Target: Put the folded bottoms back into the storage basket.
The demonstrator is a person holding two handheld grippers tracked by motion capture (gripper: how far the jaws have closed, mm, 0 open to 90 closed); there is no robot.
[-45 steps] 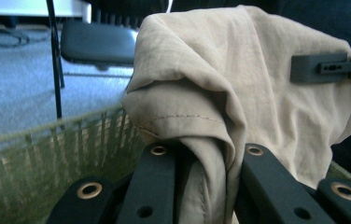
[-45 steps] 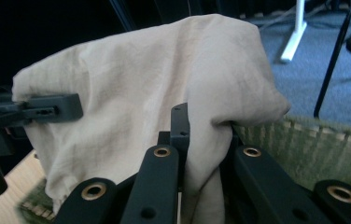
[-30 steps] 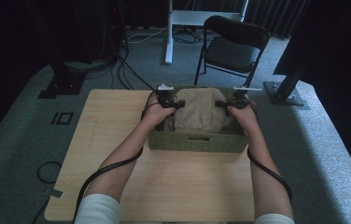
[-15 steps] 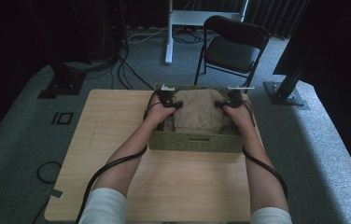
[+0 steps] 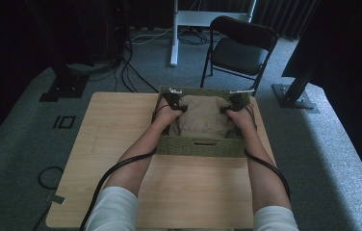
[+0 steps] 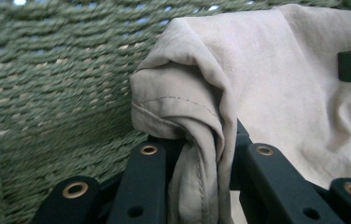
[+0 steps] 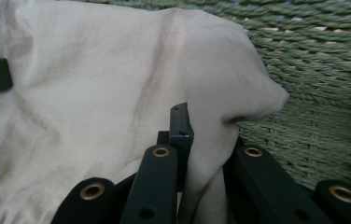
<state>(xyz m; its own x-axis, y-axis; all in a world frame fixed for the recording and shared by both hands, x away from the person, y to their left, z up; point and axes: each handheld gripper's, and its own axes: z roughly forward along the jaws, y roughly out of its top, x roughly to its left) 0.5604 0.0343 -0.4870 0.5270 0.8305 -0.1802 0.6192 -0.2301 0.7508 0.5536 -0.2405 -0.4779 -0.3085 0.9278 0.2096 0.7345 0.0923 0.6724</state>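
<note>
A beige cloth (image 5: 203, 115) lies folded inside a green woven basket (image 5: 200, 147) on the far half of the wooden table. My left gripper (image 5: 176, 107) is at the cloth's far left corner and my right gripper (image 5: 228, 109) at its far right corner, both down inside the basket. In the left gripper view the left gripper (image 6: 201, 140) is shut on a bunched hem of the cloth (image 6: 187, 93), close to the basket wall (image 6: 57, 79). In the right gripper view the right gripper (image 7: 206, 135) is shut on a fold of the cloth (image 7: 94, 70), beside the basket wall (image 7: 318, 70).
The table (image 5: 121, 125) has bare wood left of and in front of the basket. A black folding chair (image 5: 239, 50) stands behind the table. Black stands and cables sit on the grey floor (image 5: 68, 84) at the back left.
Both hands have sunk and moved a little forward, and the cloth has come down into the basket with them. Each gripper still pinches its corner.
</note>
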